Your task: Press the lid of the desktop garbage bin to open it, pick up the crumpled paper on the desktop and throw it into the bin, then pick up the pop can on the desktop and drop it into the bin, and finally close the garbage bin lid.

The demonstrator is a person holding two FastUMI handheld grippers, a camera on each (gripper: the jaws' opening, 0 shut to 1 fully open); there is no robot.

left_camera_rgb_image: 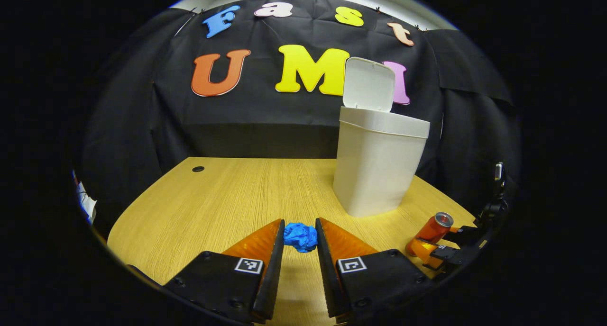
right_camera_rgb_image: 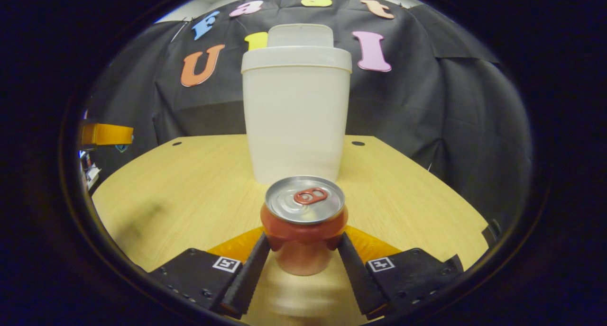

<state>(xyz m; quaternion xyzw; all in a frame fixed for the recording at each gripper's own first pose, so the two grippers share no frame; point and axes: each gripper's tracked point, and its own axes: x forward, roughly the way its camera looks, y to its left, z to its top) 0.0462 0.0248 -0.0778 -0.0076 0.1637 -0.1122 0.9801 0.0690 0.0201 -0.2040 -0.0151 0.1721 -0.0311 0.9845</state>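
The desktop (left_camera_rgb_image: 227,198) is pale wood with a fine straight grain, a rounded front edge and a small dark round hole (left_camera_rgb_image: 198,168) near its far left. On it stands the garbage bin (left_camera_rgb_image: 377,169), a smooth matte white plastic tub that tapers toward its base under a thicker rim band; its flat, round-cornered lid (left_camera_rgb_image: 369,84) stands raised behind the opening.

In the left gripper view the crumpled paper (left_camera_rgb_image: 300,236) is a small blue wad, creased and lumpy, lying on the wood in front of the bin and to its left. The left gripper (left_camera_rgb_image: 300,229) has its 2 wedge-shaped fingers at a narrow gap with the wad right between the tips; whether both press on it I cannot tell.

In the right gripper view the pop can (right_camera_rgb_image: 304,224) is a red cylinder with a shiny silver top and a red pull tab, just in front of the bin. The right gripper (right_camera_rgb_image: 303,243) clamps its fingers against the can's 2 sides.
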